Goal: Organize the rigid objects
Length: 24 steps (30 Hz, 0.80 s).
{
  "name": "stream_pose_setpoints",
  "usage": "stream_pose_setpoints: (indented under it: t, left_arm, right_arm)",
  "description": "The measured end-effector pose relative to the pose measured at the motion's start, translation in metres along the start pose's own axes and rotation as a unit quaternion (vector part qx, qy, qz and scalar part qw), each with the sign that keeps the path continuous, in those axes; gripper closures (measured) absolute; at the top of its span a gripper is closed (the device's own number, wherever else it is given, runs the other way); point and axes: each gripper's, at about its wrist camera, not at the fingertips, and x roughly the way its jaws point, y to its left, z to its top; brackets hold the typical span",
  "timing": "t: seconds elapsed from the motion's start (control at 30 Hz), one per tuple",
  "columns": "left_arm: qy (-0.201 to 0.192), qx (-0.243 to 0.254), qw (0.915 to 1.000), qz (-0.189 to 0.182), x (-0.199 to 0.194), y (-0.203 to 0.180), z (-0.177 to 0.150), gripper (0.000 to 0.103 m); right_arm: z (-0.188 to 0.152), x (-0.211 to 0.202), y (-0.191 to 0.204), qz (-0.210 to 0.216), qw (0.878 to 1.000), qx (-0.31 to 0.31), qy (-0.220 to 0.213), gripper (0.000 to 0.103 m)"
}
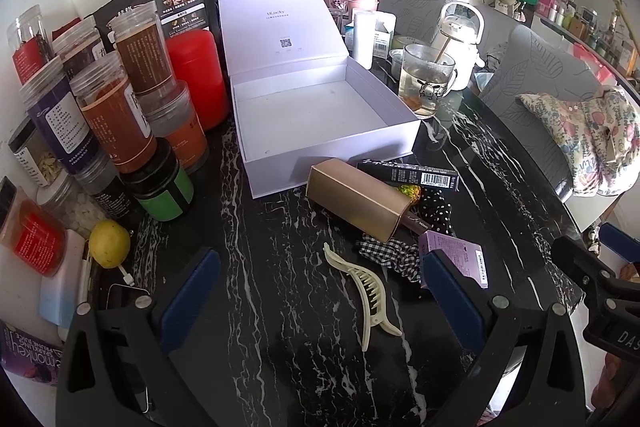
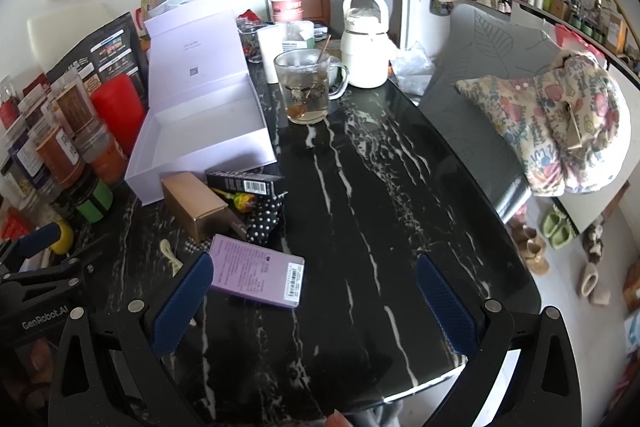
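Note:
An open white box with its lid up stands on the black marble table; it also shows in the right wrist view. In front of it lie a gold carton, a black barcode carton, a purple carton, a cream hair claw, a candy and dotted and checked cloth pieces. My left gripper is open and empty, with the hair claw between its fingers on the table. My right gripper is open and empty, its left finger beside the purple carton.
Several jars and tins crowd the left side, with a lemon and a phone near them. A glass mug and a white kettle stand behind the box. Grey chairs line the right edge.

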Motion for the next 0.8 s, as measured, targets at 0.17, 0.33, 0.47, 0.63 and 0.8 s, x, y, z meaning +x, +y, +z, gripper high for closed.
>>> stream_pose_setpoints:
  t: [0.17,0.33,0.47,0.63,0.8]
  left_arm:
    - [0.001,0.0,1.0,-0.001,-0.0001,-0.0004,-0.0006,0.0]
    - [0.002,0.0,1.0,0.0,0.0005,0.0004,-0.0012,0.0]
    - [0.002,0.002,1.0,-0.001,0.0002,0.0004,-0.0014,0.0]
    - [0.003,0.004,1.0,-0.004,0.0008,0.0,-0.0007,0.0]
    - [0.004,0.002,1.0,-0.007,-0.0001,0.0001,-0.0001,0.0]
  right_arm:
    - [-0.002,0.0001,0.0015,0.001,1.0,-0.001,0.001,0.0]
    - [-0.0023,0.0012,0.0017,0.003,1.0,0.0,0.004,0.0]
    - [-0.0025,0.0014,0.001,0.004,1.0,0.002,0.004,0.0]
    - [-0.0019,0.0012,0.0004,0.004,1.0,0.0,0.004,0.0]
    - [-0.0018,0.0007,0.0006,0.005,1.0,0.0,0.005,0.0]
